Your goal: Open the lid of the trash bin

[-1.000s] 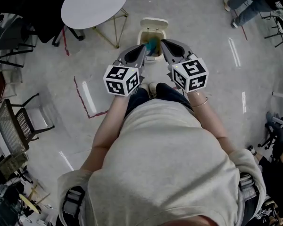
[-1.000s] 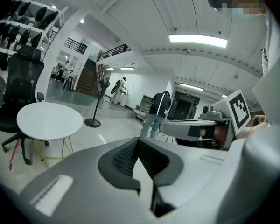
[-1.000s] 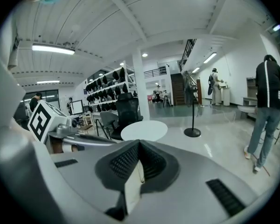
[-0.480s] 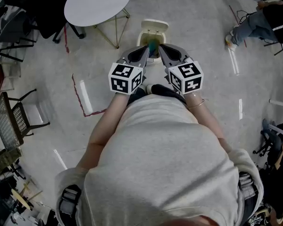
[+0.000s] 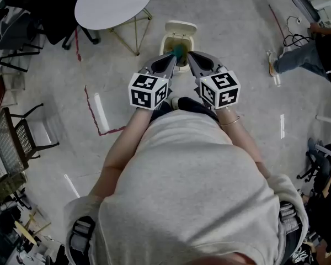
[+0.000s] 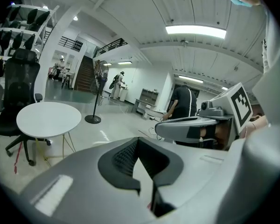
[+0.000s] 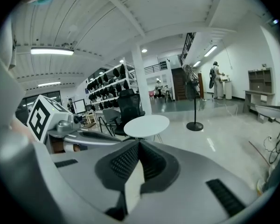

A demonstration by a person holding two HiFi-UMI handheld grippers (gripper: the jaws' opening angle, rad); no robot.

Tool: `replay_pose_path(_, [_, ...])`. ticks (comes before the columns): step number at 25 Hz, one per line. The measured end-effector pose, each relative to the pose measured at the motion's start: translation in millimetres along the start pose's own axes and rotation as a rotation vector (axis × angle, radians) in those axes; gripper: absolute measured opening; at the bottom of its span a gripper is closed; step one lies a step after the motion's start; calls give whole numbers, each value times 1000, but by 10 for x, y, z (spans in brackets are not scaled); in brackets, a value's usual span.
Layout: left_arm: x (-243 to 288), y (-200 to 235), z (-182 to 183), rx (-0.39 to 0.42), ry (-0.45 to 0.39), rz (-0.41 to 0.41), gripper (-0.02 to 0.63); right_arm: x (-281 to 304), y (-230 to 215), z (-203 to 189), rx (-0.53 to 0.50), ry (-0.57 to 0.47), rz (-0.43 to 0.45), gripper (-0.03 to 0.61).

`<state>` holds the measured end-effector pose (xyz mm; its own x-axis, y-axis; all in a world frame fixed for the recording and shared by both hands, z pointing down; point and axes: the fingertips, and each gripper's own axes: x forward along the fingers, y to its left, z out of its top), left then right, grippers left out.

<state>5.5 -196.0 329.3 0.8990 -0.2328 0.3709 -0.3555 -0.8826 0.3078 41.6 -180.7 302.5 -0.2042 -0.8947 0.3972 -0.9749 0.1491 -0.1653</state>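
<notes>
A small cream trash bin [image 5: 179,33] stands on the floor straight ahead in the head view. Its lid [image 5: 180,26] looks tipped back at the far side, and the dark opening shows something teal [image 5: 178,51]. My left gripper [image 5: 172,56] and right gripper [image 5: 189,54] are held side by side, tips just above the bin's near rim; whether they touch it I cannot tell. Both are shut with nothing between the jaws. The left gripper [image 6: 138,143] and right gripper [image 7: 139,146] views look out level across the room; the bin is absent from them.
A round white table [image 5: 113,4] on thin legs stands left of the bin. A black mesh chair [image 5: 14,142] and clutter line the left side. Red tape [image 5: 94,112] marks the floor. A person [image 5: 314,48] walks at the far right. My shoes [image 5: 174,101] are just behind the grippers.
The two grippers have drawn slightly closer together and stay over the bin. The person at the upper right has walked further right. The bin looks the same.
</notes>
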Motion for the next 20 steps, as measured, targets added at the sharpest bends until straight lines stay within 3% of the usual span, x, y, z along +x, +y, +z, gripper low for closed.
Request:
replay_pose_path(12, [-3,-32,-19,-60,0,-15,9,-75,2,-46,-54,20,-29,8])
replay_pose_path(20, [6,-165,-128,-25,39,-48,9,-126,-18,-117,-56,29,-50,8])
